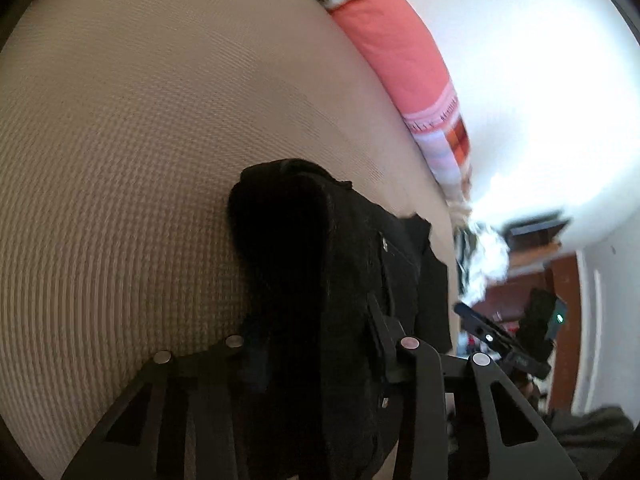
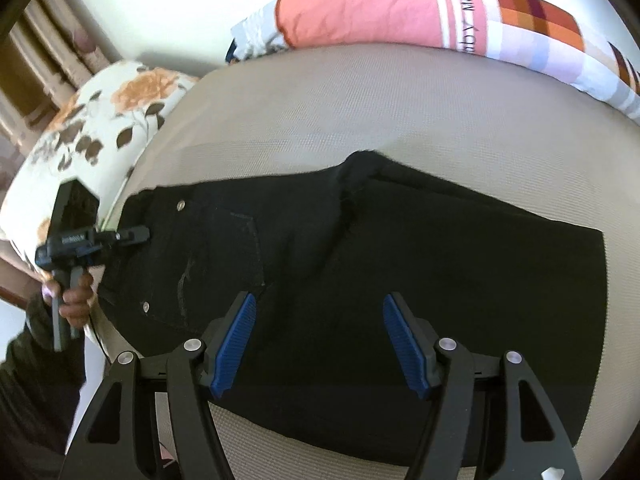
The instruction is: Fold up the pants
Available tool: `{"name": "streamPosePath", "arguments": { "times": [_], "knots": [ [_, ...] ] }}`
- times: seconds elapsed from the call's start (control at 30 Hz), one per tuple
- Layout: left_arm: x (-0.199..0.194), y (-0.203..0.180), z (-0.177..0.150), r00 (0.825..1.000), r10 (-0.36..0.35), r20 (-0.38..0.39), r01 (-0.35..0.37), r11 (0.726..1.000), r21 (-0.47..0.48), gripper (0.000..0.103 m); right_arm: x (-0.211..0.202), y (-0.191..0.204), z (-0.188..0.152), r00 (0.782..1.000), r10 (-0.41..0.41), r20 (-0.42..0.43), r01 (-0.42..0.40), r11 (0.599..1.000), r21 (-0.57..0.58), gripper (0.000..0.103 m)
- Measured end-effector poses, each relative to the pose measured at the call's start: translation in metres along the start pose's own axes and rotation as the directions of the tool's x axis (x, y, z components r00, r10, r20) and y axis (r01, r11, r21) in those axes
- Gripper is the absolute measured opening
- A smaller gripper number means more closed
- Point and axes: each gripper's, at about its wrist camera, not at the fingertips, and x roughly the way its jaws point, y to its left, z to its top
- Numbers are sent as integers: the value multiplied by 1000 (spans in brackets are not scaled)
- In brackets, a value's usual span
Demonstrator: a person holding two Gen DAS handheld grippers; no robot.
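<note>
Black pants (image 2: 360, 272) lie folded on a beige bed (image 2: 320, 104), waistband to the left. My right gripper (image 2: 319, 336) hovers just above them with its blue pads (image 2: 234, 344) wide apart, open and empty. My left gripper (image 2: 132, 235) shows in the right wrist view at the waistband edge, held by a hand. In the left wrist view the left gripper (image 1: 316, 340) is shut on a bunch of the black pants (image 1: 316, 264), which fills the space between its fingers. The right gripper (image 1: 504, 340) shows at the far right there.
A pink and checkered pillow (image 2: 360, 8) lies along the bed's far edge against a white wall. A floral pillow (image 2: 92, 128) sits at the left. Brown wooden furniture (image 1: 532, 280) stands beyond the bed in the left wrist view.
</note>
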Motion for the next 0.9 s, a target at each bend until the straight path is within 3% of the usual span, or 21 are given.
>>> {"name": "streamPosePath", "arguments": {
  "times": [0.13, 0.2, 0.27, 0.43, 0.57, 0.7, 0.9],
  "knots": [
    [-2, -22, -13, 981, 174, 81, -169, 984, -55, 33, -15, -20, -2, 999, -9, 42, 8, 999, 42, 64],
    [-2, -43, -19, 953, 276, 121, -269, 961, -69, 30, -26, -32, -5, 997, -30, 70, 26, 998, 57, 65],
    [-7, -58, -24, 935, 324, 148, -314, 946, -85, 27, -35, -45, -9, 996, -25, 89, 18, 997, 77, 66],
    [-14, -93, -33, 924, 330, 193, -304, 941, -150, 19, -64, -91, -20, 991, -14, 135, -6, 989, 146, 67],
    [-13, -139, -45, 921, 305, 240, -271, 948, -165, 15, -83, -125, -29, 982, -98, 164, 68, 982, 176, 68],
    [0, -179, -53, 911, 312, 271, -286, 949, -134, 12, -98, -155, -39, 971, -145, 192, 105, 973, 205, 68],
    [49, -239, -63, 931, 249, 267, -249, 968, -32, 12, -111, -189, -53, 958, -187, 215, 126, 955, 270, 68]
  ]
}}
